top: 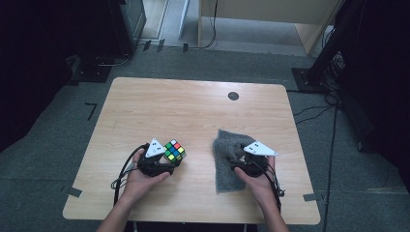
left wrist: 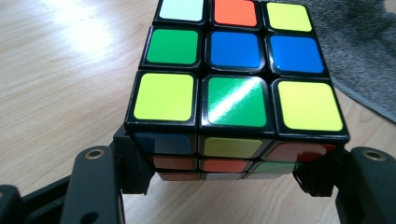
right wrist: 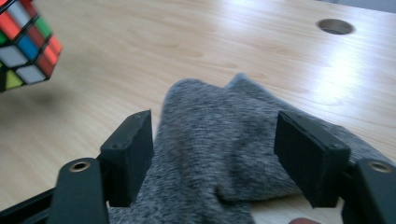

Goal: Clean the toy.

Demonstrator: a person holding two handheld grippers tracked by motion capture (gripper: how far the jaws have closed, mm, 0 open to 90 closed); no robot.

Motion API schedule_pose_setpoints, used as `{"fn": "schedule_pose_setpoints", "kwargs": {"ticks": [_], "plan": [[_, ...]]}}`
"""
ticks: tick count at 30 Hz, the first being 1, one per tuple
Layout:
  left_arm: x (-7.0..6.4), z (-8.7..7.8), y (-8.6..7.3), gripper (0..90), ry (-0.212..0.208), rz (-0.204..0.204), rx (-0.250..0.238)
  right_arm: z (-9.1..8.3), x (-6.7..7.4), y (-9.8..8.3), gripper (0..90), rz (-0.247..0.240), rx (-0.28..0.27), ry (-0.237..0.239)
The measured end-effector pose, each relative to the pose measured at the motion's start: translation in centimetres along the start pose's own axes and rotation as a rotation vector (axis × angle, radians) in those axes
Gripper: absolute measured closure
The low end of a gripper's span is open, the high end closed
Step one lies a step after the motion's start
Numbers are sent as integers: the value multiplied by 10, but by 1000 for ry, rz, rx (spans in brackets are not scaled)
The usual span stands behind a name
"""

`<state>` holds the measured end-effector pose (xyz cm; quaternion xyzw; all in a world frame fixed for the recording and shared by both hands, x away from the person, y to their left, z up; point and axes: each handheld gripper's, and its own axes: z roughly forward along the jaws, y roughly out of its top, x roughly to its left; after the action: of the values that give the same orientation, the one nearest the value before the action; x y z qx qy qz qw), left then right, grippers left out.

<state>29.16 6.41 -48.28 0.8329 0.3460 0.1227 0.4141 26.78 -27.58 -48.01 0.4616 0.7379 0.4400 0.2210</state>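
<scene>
- Two tongs are working over the wooden table (top: 193,106), one in each hand.
- Left tongs (top: 170,159) are pinching the puzzle cube (top: 174,151), with the jaws pressing on its two opposite sides low down, as the left gripper view shows (left wrist: 236,88).
- That cube is sitting at the near left of the table, just beyond the left hand (top: 140,180); in the right gripper view it (right wrist: 25,39) is hanging clear above its own shadow on the wood.
- Right tongs (top: 235,158) are standing spread, their jaws lying on either side of a raised fold of the grey cloth (right wrist: 219,140) without pressing it.
- That cloth (top: 225,179) is lying at the near right, just apart from the cube.
</scene>
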Motion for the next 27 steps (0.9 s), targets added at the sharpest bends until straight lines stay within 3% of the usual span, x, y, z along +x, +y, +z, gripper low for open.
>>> {"fn": "schedule_pose_setpoints", "kwargs": {"ticks": [2,4,6,9,12,14,16,19,22,24,27], "plan": [[0,0,0,341,-6,-1,3,1,3,0,277,-19,5,12],[-2,2,0,341,-17,9,16,4,9,-1,261,-80,1,49],[-4,3,-1,340,-29,22,19,7,10,-1,248,-103,-1,52],[-6,4,0,340,-39,29,22,10,7,-3,240,-108,-3,55],[-6,5,0,340,-51,32,26,18,-2,-7,229,-85,41,49],[-6,5,0,340,-52,33,26,19,-4,-8,222,-85,52,50],[-5,4,0,340,-56,30,25,23,-7,-15,229,-118,85,30],[-5,4,0,340,-62,31,22,27,-10,-20,237,-105,121,27],[-6,3,0,340,-73,37,23,32,-13,-26,317,-91,169,-2],[-6,3,1,340,-82,39,20,31,-14,-28,384,-74,162,12],[-6,3,2,340,-96,34,9,29,-14,-28,578,-85,167,10]]}}
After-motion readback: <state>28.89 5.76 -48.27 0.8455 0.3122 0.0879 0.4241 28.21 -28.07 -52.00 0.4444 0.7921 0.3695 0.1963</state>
